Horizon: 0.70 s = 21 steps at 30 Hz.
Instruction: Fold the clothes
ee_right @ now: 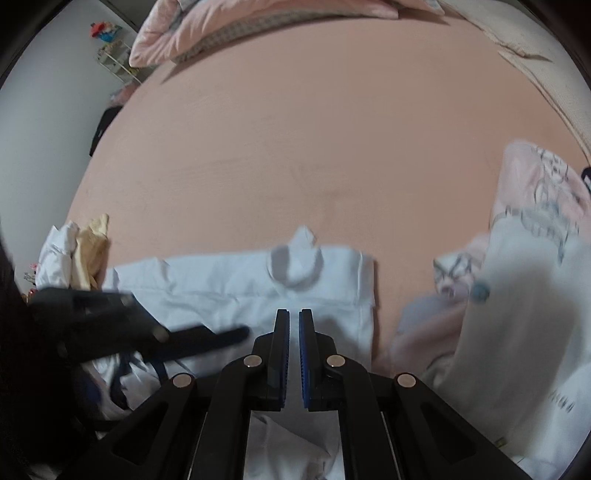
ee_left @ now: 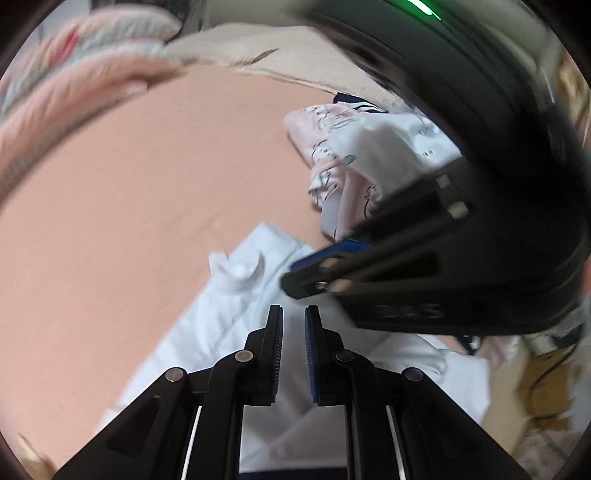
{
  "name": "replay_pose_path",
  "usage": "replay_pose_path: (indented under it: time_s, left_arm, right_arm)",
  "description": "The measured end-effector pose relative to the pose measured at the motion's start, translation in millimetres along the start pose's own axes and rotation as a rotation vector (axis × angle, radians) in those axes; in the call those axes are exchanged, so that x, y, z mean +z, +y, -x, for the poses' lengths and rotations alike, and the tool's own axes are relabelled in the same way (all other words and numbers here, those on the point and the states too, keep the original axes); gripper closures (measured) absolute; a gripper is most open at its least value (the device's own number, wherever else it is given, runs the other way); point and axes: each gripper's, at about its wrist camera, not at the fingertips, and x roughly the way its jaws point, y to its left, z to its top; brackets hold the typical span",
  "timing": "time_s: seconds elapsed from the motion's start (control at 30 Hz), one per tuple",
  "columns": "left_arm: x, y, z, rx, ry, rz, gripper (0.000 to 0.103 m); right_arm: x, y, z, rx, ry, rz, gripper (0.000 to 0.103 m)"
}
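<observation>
My left gripper point(ee_left: 293, 314) hangs over the white cotton shirt point(ee_left: 236, 317) that lies spread on the peach-pink bed sheet point(ee_left: 129, 206); its blue-padded fingers point(ee_left: 276, 354) stand a narrow gap apart with only the cloth showing between them, nothing pinched. My right gripper point(ee_right: 293, 317) sits just above the same white shirt point(ee_right: 221, 284), a little short of its collar point(ee_right: 295, 266); its jaws are almost pressed together, a thin slit left between the pads, and I cannot see any fabric caught in it. In the left wrist view the right tool reaches in from the right, its blue-tipped fingers over the shirt close to my own. In the right wrist view the left tool shows as a blurred black shape at the left, over the shirt. Beside the shirt on the right lies a heap of pink and white printed garments point(ee_right: 535, 229). At the left bed edge sit a crumpled white and pale-yellow cloth pile point(ee_right: 79, 251). A pink quilted blanket point(ee_right: 221, 26) is bunched at the far end of the sheet
</observation>
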Motion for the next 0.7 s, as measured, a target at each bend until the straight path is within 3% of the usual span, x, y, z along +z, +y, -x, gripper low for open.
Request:
replay_pose_path:
  time_s: [0.33,0.47,0.57,0.63,0.7]
  left_arm:
    - [-13,52,10,-0.130,0.002,0.211,0.093]
    - [-20,67,17,-0.222,-0.009,0.363,0.092]
    - [-17,76,19,-0.228,0.008,0.456,0.089]
    - [-8,81,13,-0.191,0.030,0.481,0.071]
    - [-2,82,10,-0.176,0.039,0.499,0.060]
  right_arm:
    - [-23,-12,-12,-0.018,0.047,-0.045,0.099]
    - [-20,-16,-7,0.002,0.036,-0.086,0.099]
    - [-19,-23,-6,0.004,0.034,-0.135,0.099]
    - [-19,-28,-3,0.015,0.020,-0.205,0.099]
    - [-18,-35,1,0.050,-0.006,-0.293,0.086]
